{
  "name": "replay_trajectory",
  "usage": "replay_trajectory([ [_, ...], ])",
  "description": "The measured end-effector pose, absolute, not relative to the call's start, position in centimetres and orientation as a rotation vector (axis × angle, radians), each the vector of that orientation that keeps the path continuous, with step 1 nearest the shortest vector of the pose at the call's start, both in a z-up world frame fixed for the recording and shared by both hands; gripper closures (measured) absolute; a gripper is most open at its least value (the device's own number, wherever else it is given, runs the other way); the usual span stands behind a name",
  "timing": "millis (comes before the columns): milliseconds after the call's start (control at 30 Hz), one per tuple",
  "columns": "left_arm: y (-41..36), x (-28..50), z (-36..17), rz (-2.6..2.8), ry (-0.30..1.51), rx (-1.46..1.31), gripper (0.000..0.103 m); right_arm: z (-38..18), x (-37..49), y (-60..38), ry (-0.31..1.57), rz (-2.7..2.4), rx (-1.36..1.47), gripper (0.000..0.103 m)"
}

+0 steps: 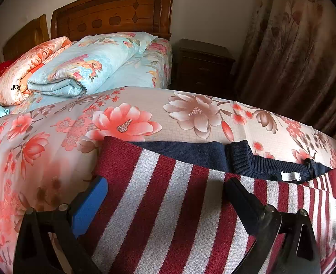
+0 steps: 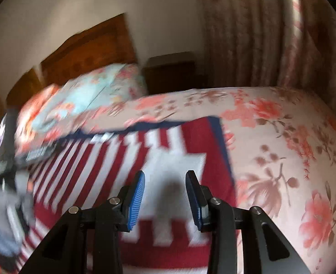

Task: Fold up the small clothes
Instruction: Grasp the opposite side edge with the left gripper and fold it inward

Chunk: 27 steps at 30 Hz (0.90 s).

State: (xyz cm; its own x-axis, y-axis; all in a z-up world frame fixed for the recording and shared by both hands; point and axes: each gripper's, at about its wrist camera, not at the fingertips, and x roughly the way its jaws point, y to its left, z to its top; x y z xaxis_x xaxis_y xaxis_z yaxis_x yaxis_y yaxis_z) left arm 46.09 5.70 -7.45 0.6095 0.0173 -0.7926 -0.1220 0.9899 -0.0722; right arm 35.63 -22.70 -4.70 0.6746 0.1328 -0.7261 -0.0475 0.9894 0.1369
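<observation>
Big bed with pink flowered cover [image 1: 190, 118]. On it, flat, red and white striped knit sweater with dark blue collar [image 1: 163, 205]. Left tongs [image 1: 165, 196] wide apart over sweater. Right tongs [image 2: 164, 196] apart, holding nothing.

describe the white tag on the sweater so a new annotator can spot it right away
Start at the bed with the pink floral cover; on its near side lies a red-and-white striped sweater with a navy ribbed collar. Just below that collar, on the navy inner fabric, sits the small white tag. It is the only plain white rectangle on the navy, unlike the long white stripes beside it.
</observation>
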Motion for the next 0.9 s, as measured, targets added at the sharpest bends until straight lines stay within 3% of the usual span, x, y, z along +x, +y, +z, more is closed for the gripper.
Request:
replay_trajectory([
  [167, 5.7, 46.1, -7.5, 0.082, 0.913, -0.120, 0.000, -6.2, 33.7, -19.7, 0.832, 0.175, -0.073, 0.065],
  [600, 6.5, 45.5, -7.1, 0.041, 0.883, -0.185, 0.000, -6.5, 31.7, -23.1, 0.853, 0.089, -0.023, 0.061],
  [767, 6.1, 38.6, -4.1, -0.028, 0.744, -0.255, 0.000, -6.4, 31.6, -23.2, 0.852, 0.089, -0.016, 0.061],
  [900, 3.7, 32.7, -4.5, -0.077, 0.829, -0.160, 0.000, -6.5, 31.8, -22.9, 0.853, 0.084, -0.027, 0.061],
])
